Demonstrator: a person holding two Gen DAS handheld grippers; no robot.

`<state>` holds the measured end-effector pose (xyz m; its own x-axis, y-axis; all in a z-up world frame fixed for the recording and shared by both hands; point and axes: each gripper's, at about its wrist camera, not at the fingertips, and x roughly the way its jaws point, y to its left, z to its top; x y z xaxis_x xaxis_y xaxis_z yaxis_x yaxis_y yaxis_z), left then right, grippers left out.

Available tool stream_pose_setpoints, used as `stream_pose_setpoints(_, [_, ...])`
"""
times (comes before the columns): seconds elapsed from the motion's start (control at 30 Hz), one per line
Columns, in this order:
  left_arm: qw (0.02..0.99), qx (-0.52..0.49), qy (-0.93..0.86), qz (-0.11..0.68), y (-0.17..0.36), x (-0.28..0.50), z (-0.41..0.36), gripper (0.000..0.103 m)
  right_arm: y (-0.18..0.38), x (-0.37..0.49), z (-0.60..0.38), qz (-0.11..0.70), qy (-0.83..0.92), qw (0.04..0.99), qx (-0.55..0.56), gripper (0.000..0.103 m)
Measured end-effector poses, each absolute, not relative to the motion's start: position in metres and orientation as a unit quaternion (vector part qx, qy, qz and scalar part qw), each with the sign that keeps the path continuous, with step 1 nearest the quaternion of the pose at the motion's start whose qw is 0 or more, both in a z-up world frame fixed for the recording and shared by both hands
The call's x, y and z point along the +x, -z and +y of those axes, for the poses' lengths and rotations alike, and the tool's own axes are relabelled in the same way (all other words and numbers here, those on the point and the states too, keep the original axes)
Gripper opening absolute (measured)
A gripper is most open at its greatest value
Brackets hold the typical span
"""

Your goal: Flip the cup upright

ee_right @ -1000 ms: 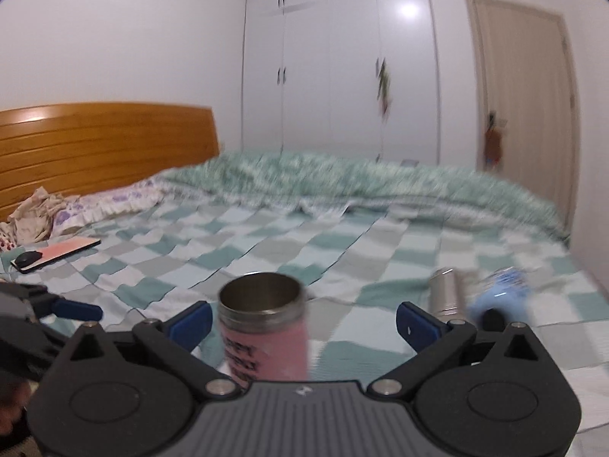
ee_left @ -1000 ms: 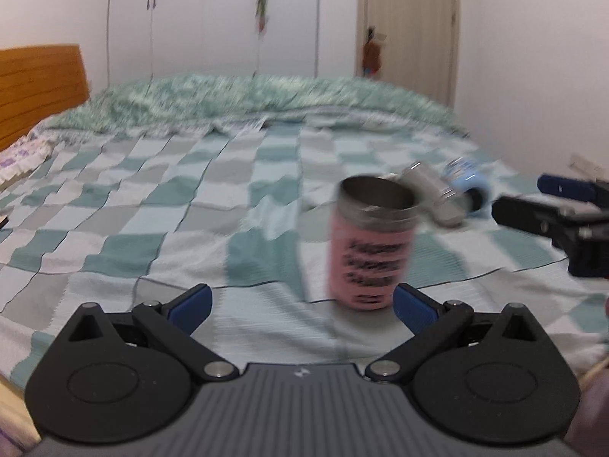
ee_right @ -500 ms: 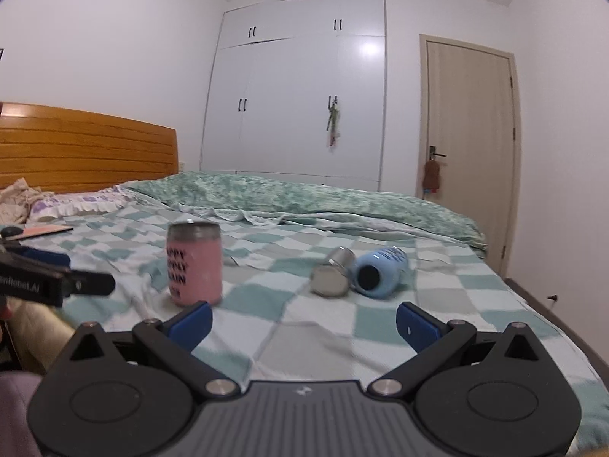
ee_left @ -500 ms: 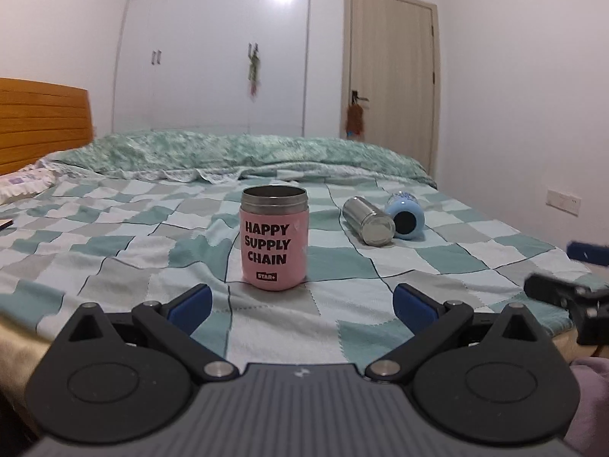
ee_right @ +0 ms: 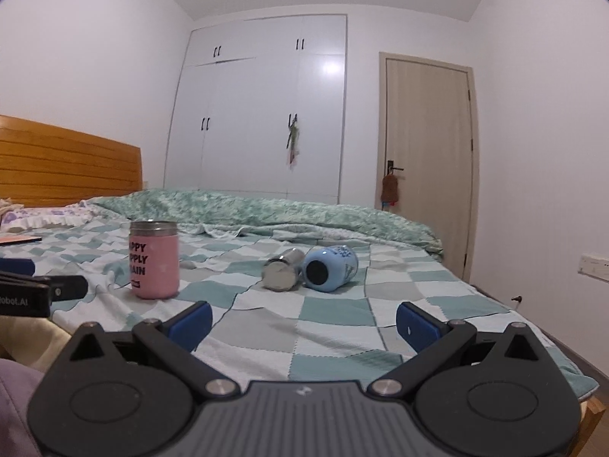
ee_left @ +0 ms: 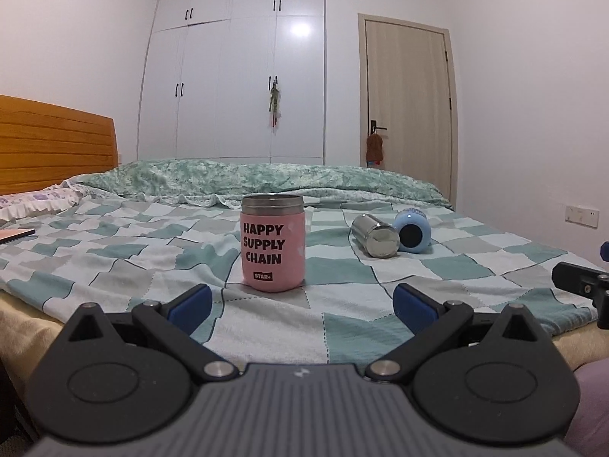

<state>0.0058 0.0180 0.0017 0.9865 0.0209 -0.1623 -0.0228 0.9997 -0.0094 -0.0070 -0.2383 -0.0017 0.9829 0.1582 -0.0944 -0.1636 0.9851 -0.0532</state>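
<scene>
1. Left wrist view: the left gripper [ee_left: 300, 304] is spread wide with nothing between its blue pads. The pink cup [ee_left: 273, 243] stands upright, mouth up, straight ahead of it and slightly left of centre, apart from the fingers. I judge the flip done for this cup.
2. Ahead and to the right, a steel cup [ee_left: 375, 235] and a blue cup [ee_left: 412, 230] lie on their sides, touching. If they count, the next move calls for a reach there and a grip across one body.
3. They rest on a checked bedspread [ee_left: 133, 266], soft footing that may let a cup tip.
4. Right wrist view: the right gripper [ee_right: 302, 321] is likewise spread and empty. The pink cup [ee_right: 154, 259] stands ahead to its left; the fallen pair lies nearly straight ahead.
5. Beyond: wooden headboard [ee_right: 64, 167], white wardrobe [ee_right: 262, 110], closed door [ee_right: 426, 167].
</scene>
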Motion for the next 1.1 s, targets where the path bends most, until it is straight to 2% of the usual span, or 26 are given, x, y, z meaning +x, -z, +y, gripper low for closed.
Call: stream_pose_setpoints(1.1, [0.998,0.008,-0.007,0.061,0.0000,-0.0008,0.0111,0.103,0.0026,-0.0085,-0.2454,0.038,-0.070,0.997,-0.023,0.103])
